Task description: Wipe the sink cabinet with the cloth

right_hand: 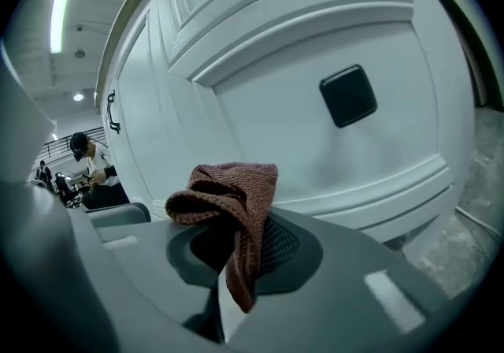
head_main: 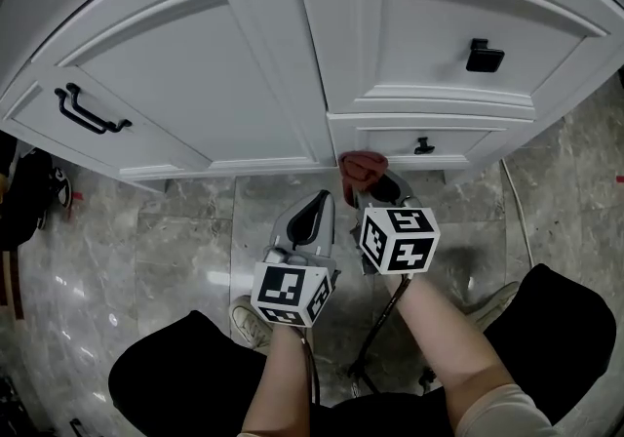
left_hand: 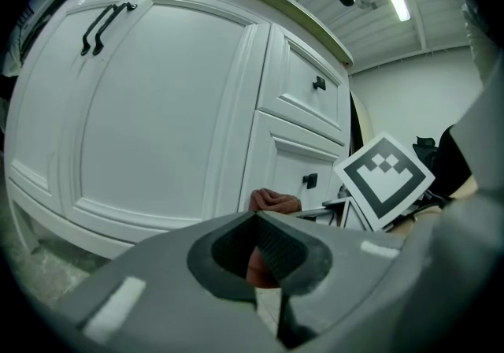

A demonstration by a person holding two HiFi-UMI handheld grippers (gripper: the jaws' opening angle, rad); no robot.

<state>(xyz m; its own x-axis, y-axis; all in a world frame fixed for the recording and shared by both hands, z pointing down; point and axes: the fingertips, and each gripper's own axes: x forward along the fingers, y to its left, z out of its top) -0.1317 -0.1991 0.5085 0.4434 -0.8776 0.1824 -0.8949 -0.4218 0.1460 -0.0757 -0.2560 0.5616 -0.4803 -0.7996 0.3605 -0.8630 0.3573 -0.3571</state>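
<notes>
Right gripper (head_main: 375, 188) clamped on cloth (head_main: 361, 167) at bottom edge of sink cabinet (head_main: 244, 84), under lower drawer (head_main: 458, 144); left gripper (head_main: 317, 207) jaws together, empty.
Press cloth flat, sweep along that edge in overlapping strokes, keep grip firm.

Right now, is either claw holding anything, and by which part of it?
The right claw pinches the reddish-brown cloth by one hanging fold, the bunched rest standing above its tips. The left claw is shut and holds nothing.
</notes>
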